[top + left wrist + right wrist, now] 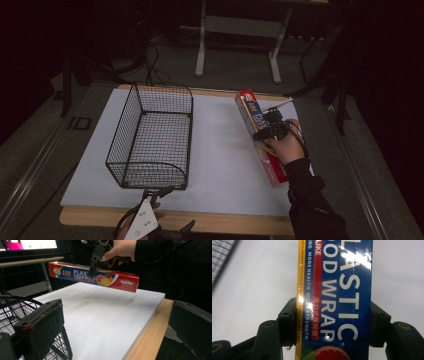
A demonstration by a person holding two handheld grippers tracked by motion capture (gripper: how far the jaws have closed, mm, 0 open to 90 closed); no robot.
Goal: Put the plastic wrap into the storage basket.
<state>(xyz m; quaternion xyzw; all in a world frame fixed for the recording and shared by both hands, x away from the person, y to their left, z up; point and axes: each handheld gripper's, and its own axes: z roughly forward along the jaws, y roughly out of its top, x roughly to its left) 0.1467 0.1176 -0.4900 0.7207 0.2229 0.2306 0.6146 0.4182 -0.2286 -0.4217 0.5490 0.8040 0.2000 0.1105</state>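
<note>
A long red and blue plastic food wrap box (248,109) is over the right side of the white board (220,160), and my right gripper (270,131) is shut across its middle. In the left gripper view the box (115,280) hangs clear above the board, held level. The right gripper view has both jaws pressed on the box's (342,290) long sides, gripper (332,322). A black wire basket (150,135) stands empty on the board's left half. My left gripper (159,191) is open by the table's front edge, just in front of the basket (10,305); its jaws (115,327) are wide apart around nothing.
The white board lies on a wooden table (200,222) whose edge shows at the front. Behind the table stand a grey metal frame (237,25) and floor cables (150,60). A lit monitor (30,243) is off to the side. Bare board lies between basket and box.
</note>
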